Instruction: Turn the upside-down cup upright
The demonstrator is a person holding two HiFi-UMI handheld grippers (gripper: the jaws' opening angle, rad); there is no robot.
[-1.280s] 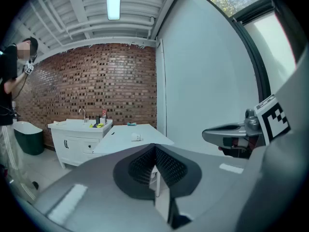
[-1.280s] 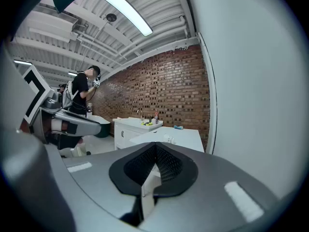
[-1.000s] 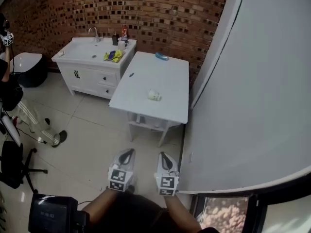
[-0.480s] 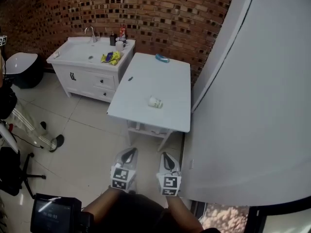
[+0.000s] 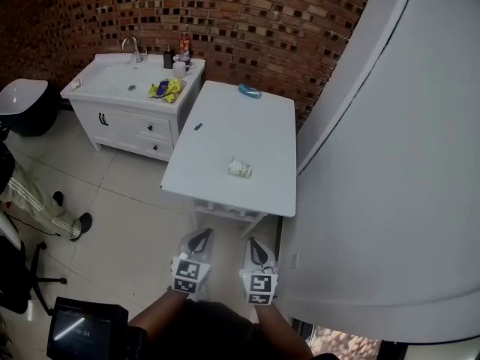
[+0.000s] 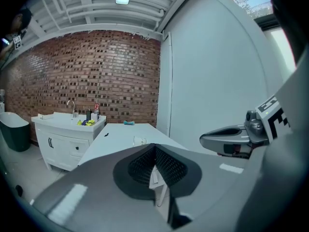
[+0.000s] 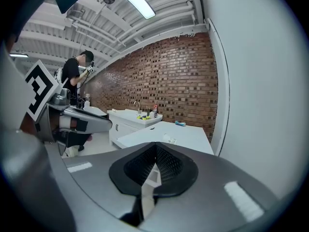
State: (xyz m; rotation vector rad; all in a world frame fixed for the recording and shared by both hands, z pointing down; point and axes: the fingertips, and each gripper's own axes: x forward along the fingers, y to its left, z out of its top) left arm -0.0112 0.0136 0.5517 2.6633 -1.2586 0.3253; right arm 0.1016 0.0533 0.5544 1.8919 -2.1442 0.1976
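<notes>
White rectangular worktop (image 5: pixel 247 126) carrying the small pale cup (image 5: pixel 240 169) at mid-frame has drawn nearer, yet left gripper (image 5: pixel 196 240) and right gripper (image 5: pixel 258 250), fingers together and empty, are still well short of it.

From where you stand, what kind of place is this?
Probably an indoor work or test room: a brick wall, a white sink cabinet, and a white table on a tiled floor.

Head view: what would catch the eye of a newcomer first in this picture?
The long white table stands before the red brick wall, with one small white cup alone near its close end. At the bottom edge, the left hand-held gripper and right hand-held gripper point toward it, both shut and empty.
</notes>
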